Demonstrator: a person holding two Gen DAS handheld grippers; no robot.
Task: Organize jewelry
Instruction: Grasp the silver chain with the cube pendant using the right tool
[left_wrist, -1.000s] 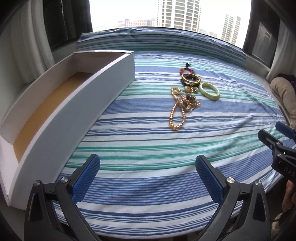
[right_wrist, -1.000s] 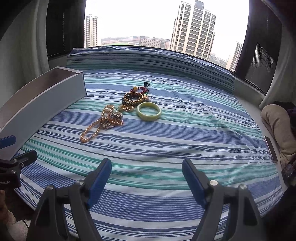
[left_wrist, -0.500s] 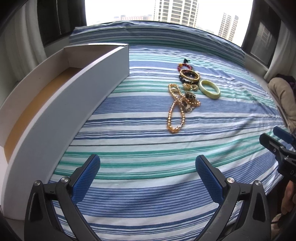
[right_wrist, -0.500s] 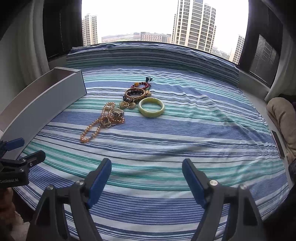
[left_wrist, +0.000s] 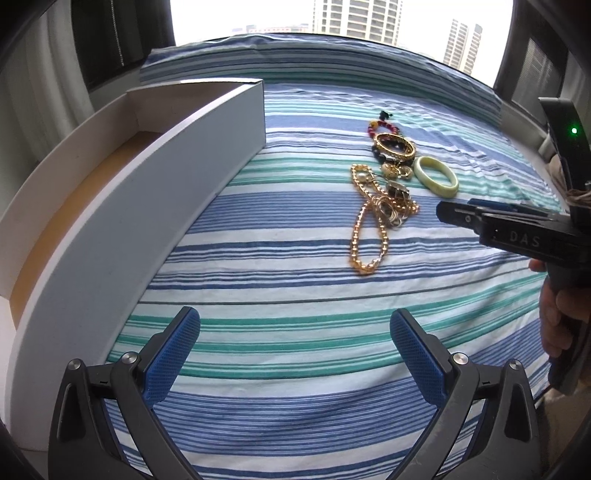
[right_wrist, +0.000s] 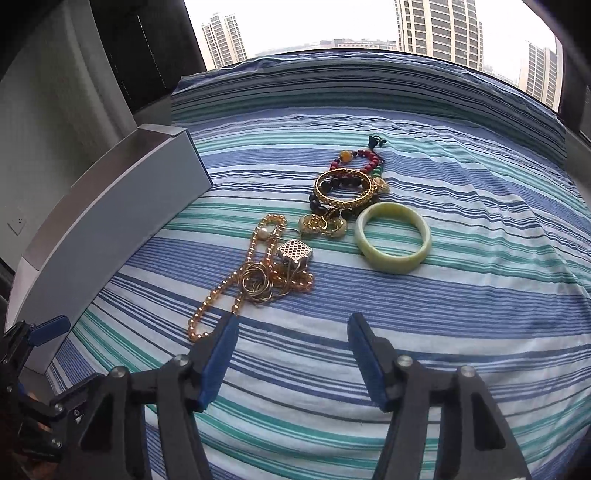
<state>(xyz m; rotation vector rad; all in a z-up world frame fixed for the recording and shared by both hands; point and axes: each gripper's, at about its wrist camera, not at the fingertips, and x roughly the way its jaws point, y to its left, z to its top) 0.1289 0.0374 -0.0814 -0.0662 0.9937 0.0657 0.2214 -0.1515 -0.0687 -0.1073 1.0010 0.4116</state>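
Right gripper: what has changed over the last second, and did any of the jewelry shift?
The right gripper has moved in toward the jewelry pile, nothing between its closing jaws. It holds nothing. The left gripper stays open and empty. The green bangle, gold bead necklace and white box lie as before.

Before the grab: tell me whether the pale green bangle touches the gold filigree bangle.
Apart. The right wrist view shows striped cloth between the pale green bangle and the gold filigree bangle.

striped sheet (right_wrist: 461, 295): matt woven cloth | green bangle (right_wrist: 392, 242): smooth, glossy stone-like | bead necklace (right_wrist: 221, 295): shiny gold | box (left_wrist: 166, 206): matt card
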